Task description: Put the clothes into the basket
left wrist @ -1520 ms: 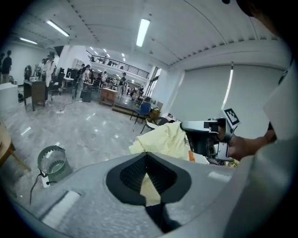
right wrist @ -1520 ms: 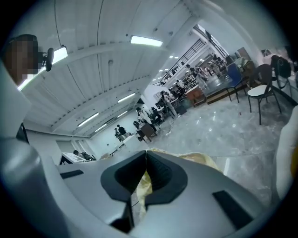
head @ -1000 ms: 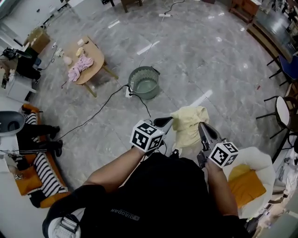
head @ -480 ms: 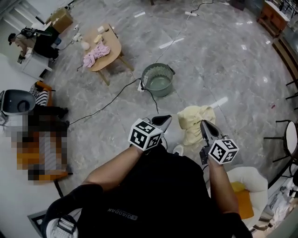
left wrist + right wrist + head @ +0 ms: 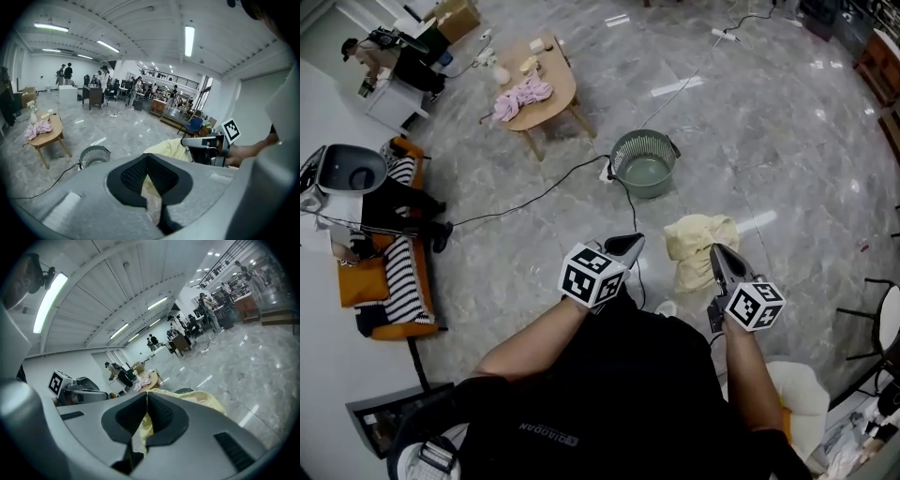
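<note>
Overhead, the left gripper point(image 5: 627, 244) and right gripper point(image 5: 716, 251) hold a yellow garment point(image 5: 697, 242) up between them, on the near side of the green basket point(image 5: 644, 161); pink clothes point(image 5: 523, 97) lie on a table point(image 5: 557, 82) beyond the basket. Left gripper view: jaws pinched on yellow cloth, basket point(image 5: 94, 154) ahead. Right gripper view: jaws likewise clamped on the cloth
</note>
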`<state>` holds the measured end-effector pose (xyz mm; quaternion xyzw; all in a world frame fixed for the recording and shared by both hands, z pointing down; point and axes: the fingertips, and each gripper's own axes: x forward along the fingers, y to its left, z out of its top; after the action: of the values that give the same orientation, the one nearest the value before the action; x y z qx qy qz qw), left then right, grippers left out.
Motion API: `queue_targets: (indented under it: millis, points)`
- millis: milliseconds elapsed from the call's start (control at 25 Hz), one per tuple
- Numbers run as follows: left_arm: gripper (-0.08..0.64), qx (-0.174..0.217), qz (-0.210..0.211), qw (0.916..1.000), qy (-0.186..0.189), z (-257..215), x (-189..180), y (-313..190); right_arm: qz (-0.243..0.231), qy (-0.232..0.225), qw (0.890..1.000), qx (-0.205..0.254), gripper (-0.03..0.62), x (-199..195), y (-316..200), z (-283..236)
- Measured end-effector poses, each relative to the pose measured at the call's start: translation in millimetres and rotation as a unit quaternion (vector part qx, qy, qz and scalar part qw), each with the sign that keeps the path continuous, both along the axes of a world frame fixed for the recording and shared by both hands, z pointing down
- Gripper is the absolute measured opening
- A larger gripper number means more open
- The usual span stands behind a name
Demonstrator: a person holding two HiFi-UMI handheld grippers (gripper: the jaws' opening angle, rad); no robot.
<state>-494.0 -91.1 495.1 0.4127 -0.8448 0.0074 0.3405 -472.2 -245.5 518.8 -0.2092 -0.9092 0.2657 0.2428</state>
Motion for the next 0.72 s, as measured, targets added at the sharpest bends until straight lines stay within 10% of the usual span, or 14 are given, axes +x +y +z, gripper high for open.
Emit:
queue_targets:
  millis: [720]
  points:
    - [0.0,0.021,-0.007,0.9996,0.016,12,-153,126,-0.003,0.047,0.998,0.033,0.021,-144,119,16]
